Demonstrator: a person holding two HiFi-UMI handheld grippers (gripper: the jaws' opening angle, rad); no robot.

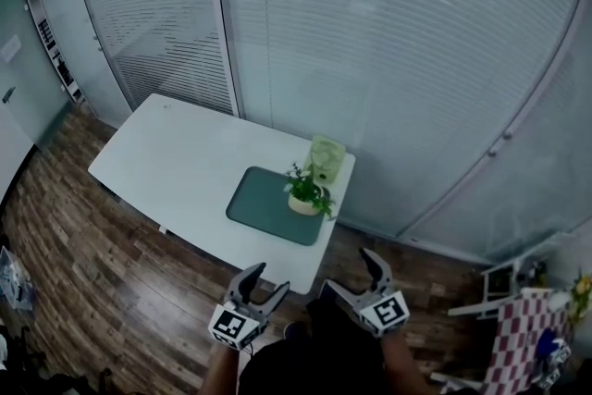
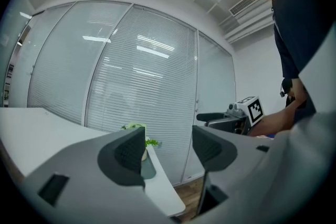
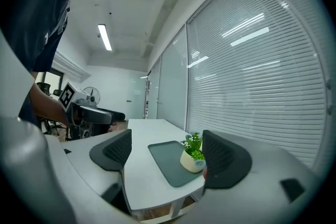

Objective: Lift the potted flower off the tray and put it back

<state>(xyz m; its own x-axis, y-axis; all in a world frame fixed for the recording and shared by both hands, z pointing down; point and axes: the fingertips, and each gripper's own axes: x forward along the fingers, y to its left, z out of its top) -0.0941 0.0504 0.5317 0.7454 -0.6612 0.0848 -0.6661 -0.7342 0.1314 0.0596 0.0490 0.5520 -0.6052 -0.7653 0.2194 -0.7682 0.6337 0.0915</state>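
- Black-and-white square marker patterns are showing on the cubes of both tools
- The left tool [image 1: 267,279] is hovering over the wooden floor [image 1: 111,273], just off the near corner of the white bench [image 1: 176,157]; its jaws are standing apart with nothing between them
- The right tool [image 1: 350,273] is hovering beside it, jaws spread wide and holding nothing
- The potted flower [image 1: 306,193] is sitting on the dark green tray [image 1: 264,208], by the tray's far right corner, well apart from both tools
- A pale green object [image 1: 325,158], too unclear to name, is standing just behind the pot
- Only bare tray and bench are lying between the tools and the pot
- A glass wall with blinds [image 1: 398,60] is curving behind the bench
- A red-and-white checked cloth [image 1: 516,333] is showing at the lower right
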